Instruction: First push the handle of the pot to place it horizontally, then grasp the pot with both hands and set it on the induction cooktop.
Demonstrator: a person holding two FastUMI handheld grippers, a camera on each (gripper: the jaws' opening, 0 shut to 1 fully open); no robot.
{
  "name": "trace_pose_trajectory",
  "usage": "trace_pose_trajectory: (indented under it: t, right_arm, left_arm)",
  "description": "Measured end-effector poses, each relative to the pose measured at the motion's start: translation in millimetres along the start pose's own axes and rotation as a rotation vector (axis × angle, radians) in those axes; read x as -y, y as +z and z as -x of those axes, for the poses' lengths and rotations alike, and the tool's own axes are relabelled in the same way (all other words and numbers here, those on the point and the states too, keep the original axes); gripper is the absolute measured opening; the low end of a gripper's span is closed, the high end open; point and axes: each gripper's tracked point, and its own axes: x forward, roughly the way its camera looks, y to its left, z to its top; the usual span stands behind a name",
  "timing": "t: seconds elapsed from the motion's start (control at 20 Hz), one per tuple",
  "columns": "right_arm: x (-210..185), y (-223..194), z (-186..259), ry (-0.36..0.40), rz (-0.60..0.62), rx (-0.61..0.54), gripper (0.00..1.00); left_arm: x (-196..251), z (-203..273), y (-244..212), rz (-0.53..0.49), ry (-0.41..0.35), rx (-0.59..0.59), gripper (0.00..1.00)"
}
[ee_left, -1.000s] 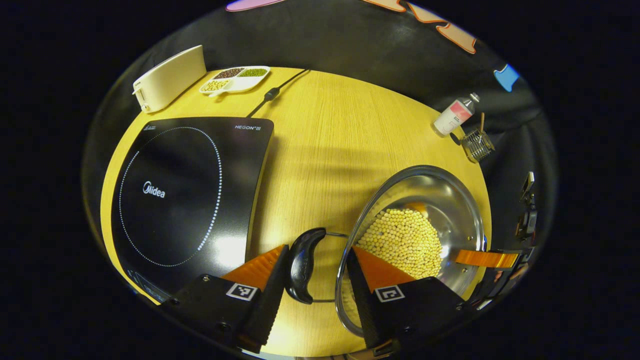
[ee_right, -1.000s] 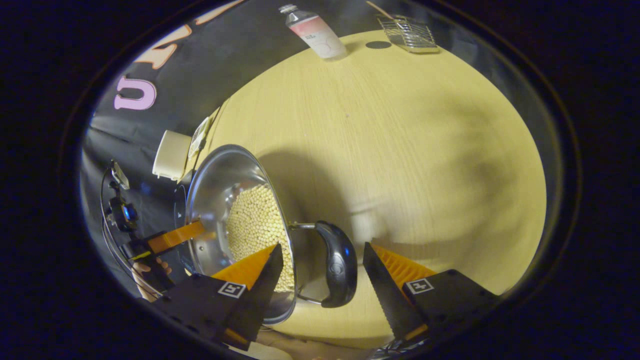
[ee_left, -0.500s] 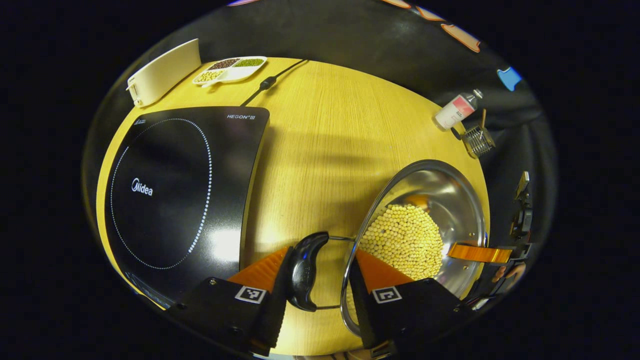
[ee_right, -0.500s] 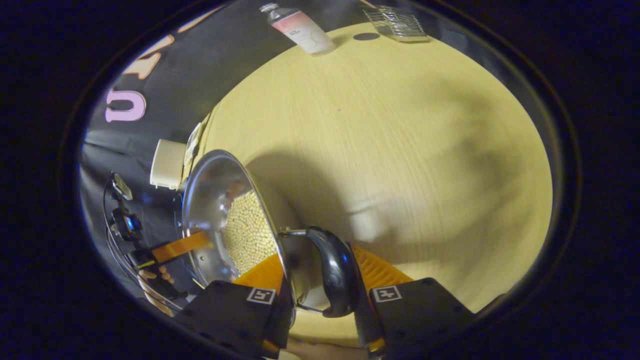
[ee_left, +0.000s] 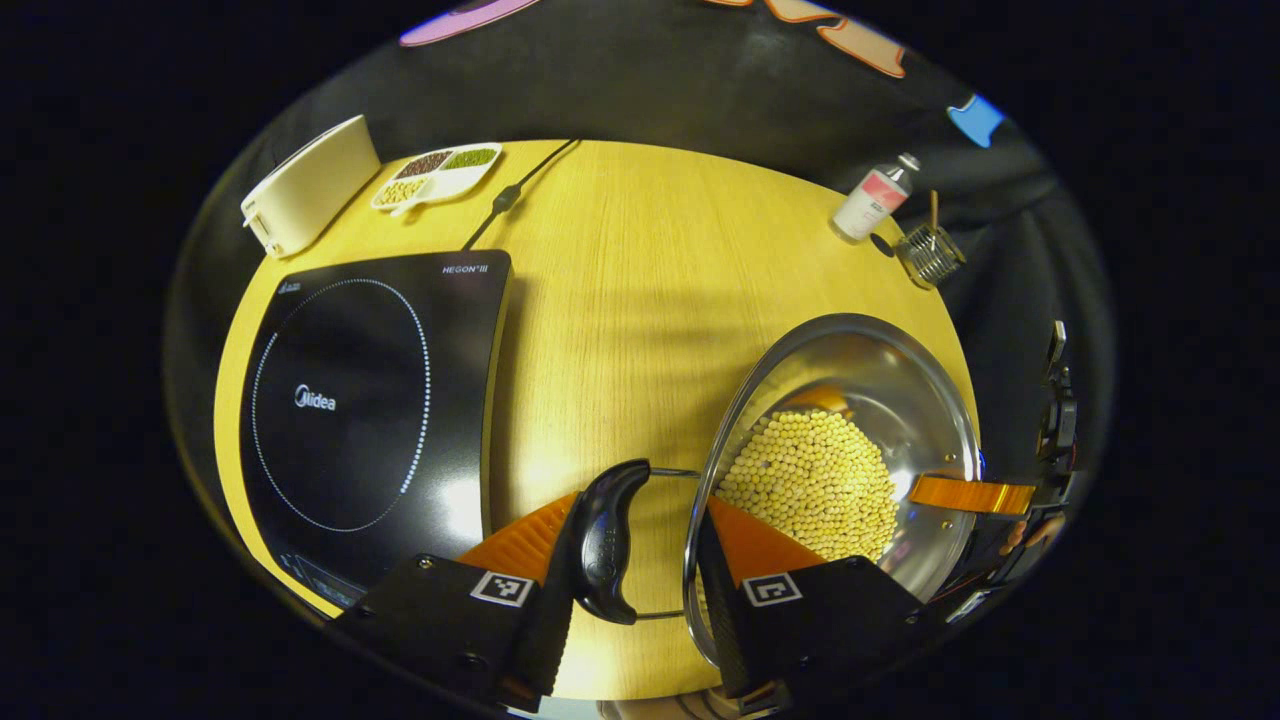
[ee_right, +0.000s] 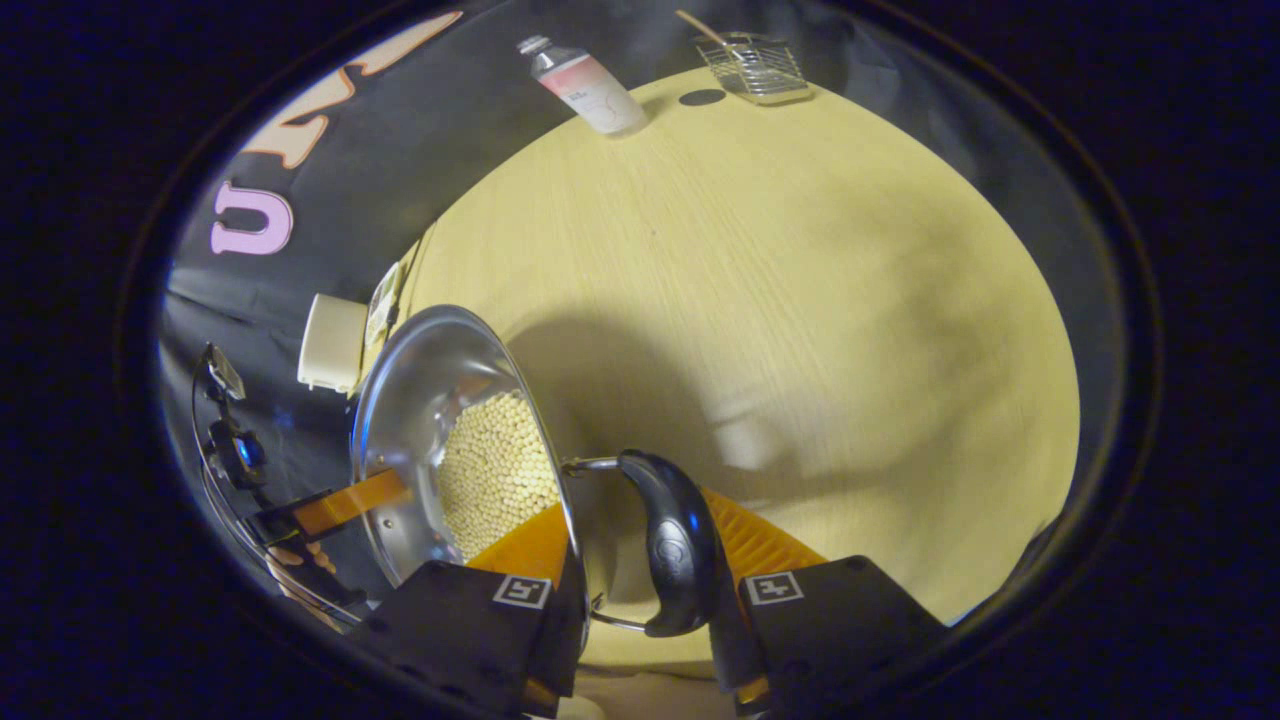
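Note:
A steel pot (ee_left: pixel 880 380) filled with yellow beans (ee_left: pixel 810 480) is at the table's near right. My left gripper (ee_left: pixel 640 500) is shut on its black left handle (ee_left: pixel 603 540), one finger outside the handle and the other inside the pot wall. In the right gripper view, my right gripper (ee_right: pixel 640 510) is shut the same way on the other black handle (ee_right: pixel 675 550) of the pot (ee_right: pixel 420 400). The black induction cooktop (ee_left: pixel 370 400) lies left of the pot, apart from it. I cannot tell whether the pot touches the table.
On the wooden table (ee_left: pixel 640 280), a white box (ee_left: pixel 305 185), a divided dish of beans (ee_left: pixel 435 172) and the cooktop's cable (ee_left: pixel 505 195) sit behind the cooktop. A bottle (ee_left: pixel 868 197) and a wire basket (ee_left: pixel 928 255) stand at the far right edge.
My right gripper went from wide open to shut on the pot's handle and wall. The left gripper kept its hold. Both views shifted slightly with the pot.

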Motion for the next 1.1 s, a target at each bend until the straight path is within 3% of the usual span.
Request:
trace_pose_trajectory:
  t: [0.25, 0.5, 0.55, 0.6, 0.75, 0.8, 0.85, 0.9, 0.95, 1.1]
  right_arm:
    - [-17, -24, 19, 0.030, -0.028, 0.013, 0.55]
    - [-55, -41, 29, 0.009, -0.025, 0.080, 0.55]
    - [-66, -45, 30, 0.004, -0.026, 0.095, 0.50]
    - [-78, -48, 30, -0.002, -0.028, 0.107, 0.55]
    - [-119, -61, 22, -0.006, -0.033, 0.130, 0.55]
    - [-133, -65, 17, -0.005, -0.037, 0.132, 0.49]
    - [-148, -68, 12, -0.003, -0.039, 0.134, 0.55]
    - [-162, -72, 7, -0.003, -0.038, 0.133, 0.55]
    - [-175, -74, 2, -0.005, -0.036, 0.136, 0.49]
    - [-211, -79, -16, -0.019, -0.019, 0.141, 0.49]
  left_arm:
    - [-8, 37, -5, -0.066, 0.008, 0.011, 0.61]
    - [-41, 61, -2, -0.103, 0.003, 0.038, 0.61]
    - [-52, 65, 0, -0.110, -0.002, 0.041, 0.61]
    - [-62, 70, 2, -0.112, -0.008, 0.045, 0.61]
    - [-102, 81, 10, -0.116, -0.019, 0.059, 0.61]
    - [-116, 85, 13, -0.119, -0.019, 0.063, 0.61]
    - [-131, 87, 16, -0.125, -0.015, 0.068, 0.61]
    - [-145, 89, 20, -0.130, -0.012, 0.072, 0.61]
    - [-158, 91, 22, -0.132, -0.009, 0.078, 0.61]
    - [-199, 91, 31, -0.122, 0.001, 0.089, 0.62]
